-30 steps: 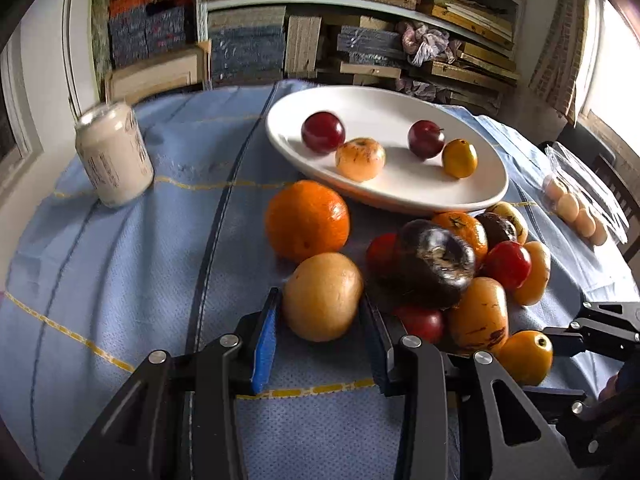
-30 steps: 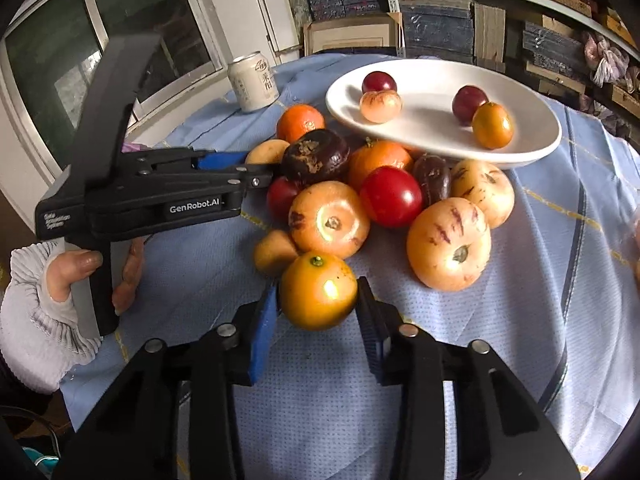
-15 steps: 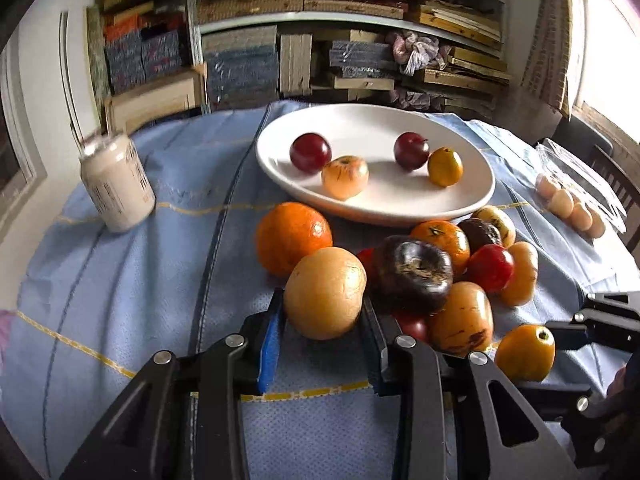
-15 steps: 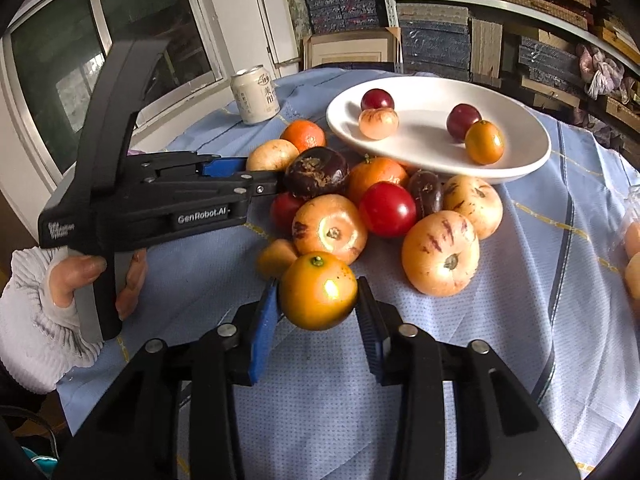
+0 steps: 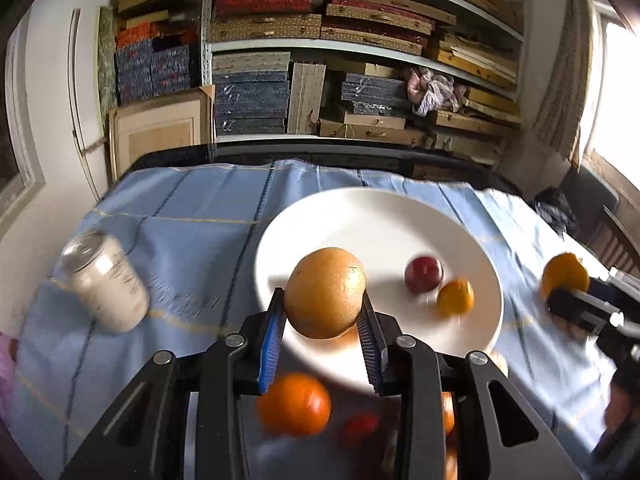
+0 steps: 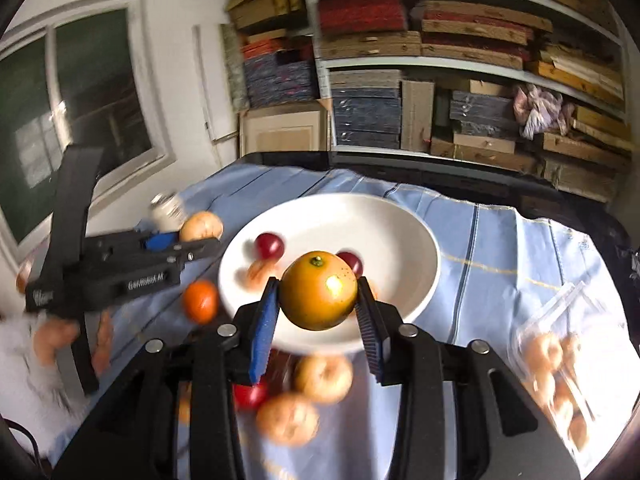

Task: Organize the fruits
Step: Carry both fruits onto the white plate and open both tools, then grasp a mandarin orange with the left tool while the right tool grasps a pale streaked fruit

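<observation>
My left gripper [image 5: 323, 304] is shut on a tan round fruit [image 5: 325, 292], held in the air over the near side of the white plate [image 5: 360, 216]. On the plate lie a dark red fruit [image 5: 423, 273] and a small orange fruit [image 5: 455, 297]. My right gripper [image 6: 318, 300] is shut on a yellow-orange citrus [image 6: 318, 290], also lifted above the near rim of the white plate [image 6: 392, 236]. Below both grippers the pile of loose fruit is blurred: an orange [image 5: 294, 404] and pale round fruits [image 6: 324, 378]. The left gripper [image 6: 200, 240] shows at the left of the right wrist view.
A cream-coloured can [image 5: 106, 280] stands on the blue cloth [image 5: 188, 216] left of the plate. A clear tray of pale round items [image 6: 560, 360] lies at the right. Shelves stacked with boards and boxes [image 5: 360, 60] fill the back wall. A hand in a white sleeve [image 6: 48, 340] holds the left gripper.
Both grippers have risen from the cloth with their fruits and moved forward toward the plate. The pile of fruit has dropped low in both views.
</observation>
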Motion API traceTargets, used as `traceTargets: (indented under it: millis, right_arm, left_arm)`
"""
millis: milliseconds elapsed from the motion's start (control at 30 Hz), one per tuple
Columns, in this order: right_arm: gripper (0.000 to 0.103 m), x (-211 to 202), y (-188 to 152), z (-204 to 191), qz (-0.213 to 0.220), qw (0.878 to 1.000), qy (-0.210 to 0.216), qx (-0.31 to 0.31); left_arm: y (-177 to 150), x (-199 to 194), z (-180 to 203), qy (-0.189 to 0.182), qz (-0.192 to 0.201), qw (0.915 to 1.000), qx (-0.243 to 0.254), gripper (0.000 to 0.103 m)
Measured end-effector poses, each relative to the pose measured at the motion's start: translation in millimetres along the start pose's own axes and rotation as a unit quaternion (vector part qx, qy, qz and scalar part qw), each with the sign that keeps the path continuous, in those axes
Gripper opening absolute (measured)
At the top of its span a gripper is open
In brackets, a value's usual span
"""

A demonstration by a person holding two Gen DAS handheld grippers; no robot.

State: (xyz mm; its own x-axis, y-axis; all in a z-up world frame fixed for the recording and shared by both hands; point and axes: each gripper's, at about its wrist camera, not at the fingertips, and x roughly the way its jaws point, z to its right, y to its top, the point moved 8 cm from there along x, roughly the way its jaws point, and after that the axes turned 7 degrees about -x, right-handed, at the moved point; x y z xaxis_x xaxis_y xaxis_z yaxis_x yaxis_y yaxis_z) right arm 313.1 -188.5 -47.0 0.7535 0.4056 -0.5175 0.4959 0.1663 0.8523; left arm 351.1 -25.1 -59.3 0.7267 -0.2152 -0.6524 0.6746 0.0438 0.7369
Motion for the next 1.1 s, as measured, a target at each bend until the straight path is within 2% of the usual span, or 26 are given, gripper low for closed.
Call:
traceTargets:
  millis: [67, 233, 400, 433, 467, 500, 567, 667, 700, 767, 833, 900, 967, 1100]
  right_arm:
    - [0.037, 23, -1, -9, -0.011, 1.000, 0.018, -0.003]
    - [0.037, 62, -12, -30, -0.051, 0.997, 0.036, -0.042]
    - [0.038, 85, -24, -24, -0.076, 0.996, 0.045, -0.034]
    - [0.044, 84, -27, -25, -0.075, 0.996, 0.046, -0.030]
    - [0.054, 83, -26, -21, -0.071, 0.996, 0.042, -0.024]
    - [0.056, 80, -25, -19, -0.067, 0.997, 0.042, -0.020]
    - [0.056, 70, -18, -15, -0.055, 0.997, 0.043, -0.013]
    - [0.059, 40, -3, -13, -0.019, 0.999, 0.042, -0.007]
    - [0.063, 27, 2, -12, -0.003, 0.999, 0.043, -0.004]
    - [0.085, -1, 11, -14, 0.034, 0.998, 0.044, 0.003]
    - [0.088, -25, 11, -19, 0.057, 0.997, 0.046, 0.008]
    - [0.088, -38, 5, -25, 0.058, 0.997, 0.050, 0.013]
    - [0.092, -47, -7, -30, 0.056, 0.997, 0.048, 0.016]
    - [0.094, -59, -37, -31, 0.062, 0.997, 0.039, 0.036]
  left_arm:
    - [13, 19, 3, -0.002, -0.012, 0.9999, -0.008, 0.035]
    - [32, 73, 21, 0.012, -0.050, 0.9984, 0.023, 0.035]
    - [30, 105, 26, 0.011, -0.077, 0.9968, 0.020, 0.036]
    - [30, 107, 25, 0.009, -0.079, 0.9967, 0.016, 0.036]
    - [32, 104, 23, 0.006, -0.075, 0.9972, 0.009, 0.040]
    - [35, 100, 22, 0.001, -0.070, 0.9975, 0.001, 0.050]
    - [42, 85, 16, -0.013, -0.058, 0.9980, -0.020, 0.061]
    - [49, 53, 5, -0.020, -0.032, 0.9984, -0.041, 0.068]
    - [49, 42, 1, -0.020, -0.022, 0.9986, -0.044, 0.074]
    - [45, 19, -7, -0.019, -0.004, 0.9986, -0.049, 0.077]
    - [36, -1, -16, -0.015, 0.007, 0.9988, -0.046, 0.078]
    - [21, -22, -28, 0.002, 0.027, 0.9985, -0.047, 0.086]
    - [3, -38, -39, 0.018, 0.045, 0.9976, -0.050, 0.090]
    - [-28, -43, -51, 0.050, 0.043, 0.9970, -0.039, 0.097]
